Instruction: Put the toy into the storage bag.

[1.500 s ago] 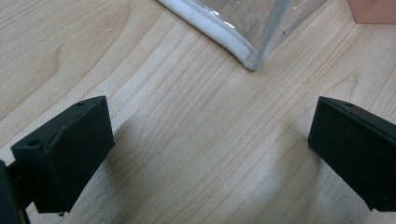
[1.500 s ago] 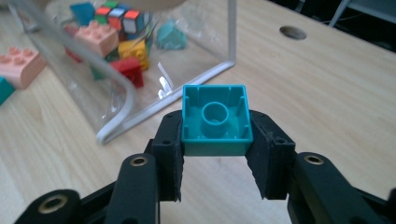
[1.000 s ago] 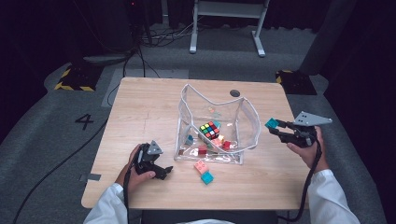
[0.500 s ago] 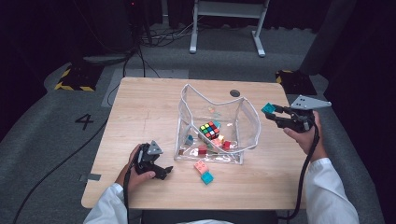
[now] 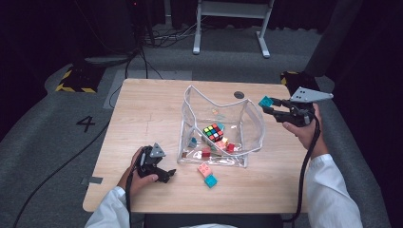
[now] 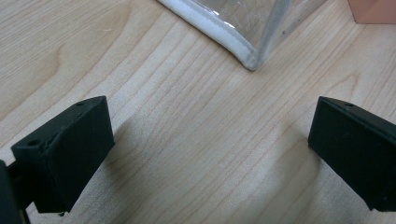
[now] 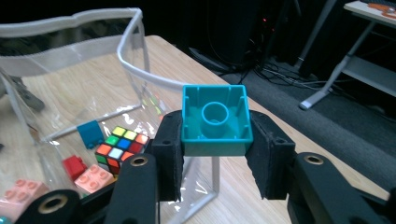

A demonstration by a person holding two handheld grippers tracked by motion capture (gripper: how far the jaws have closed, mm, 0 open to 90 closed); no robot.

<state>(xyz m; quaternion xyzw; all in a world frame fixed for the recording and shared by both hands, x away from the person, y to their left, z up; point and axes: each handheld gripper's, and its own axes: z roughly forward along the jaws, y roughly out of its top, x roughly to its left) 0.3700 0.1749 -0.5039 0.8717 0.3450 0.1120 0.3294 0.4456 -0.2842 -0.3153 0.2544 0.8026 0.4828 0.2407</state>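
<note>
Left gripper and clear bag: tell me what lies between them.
Bare wood. In the left gripper view, only table lies between the open left gripper and the clear bag.

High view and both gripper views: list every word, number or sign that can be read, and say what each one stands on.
"4": a dark numeral on the grey floor, left of the wooden table.
Yellow and black hazard stripes on the floor beyond the table's far left corner: a marking, no text.
No writing can be read on the teal brick, the puzzle cube, the clear bag or the grippers.
</note>
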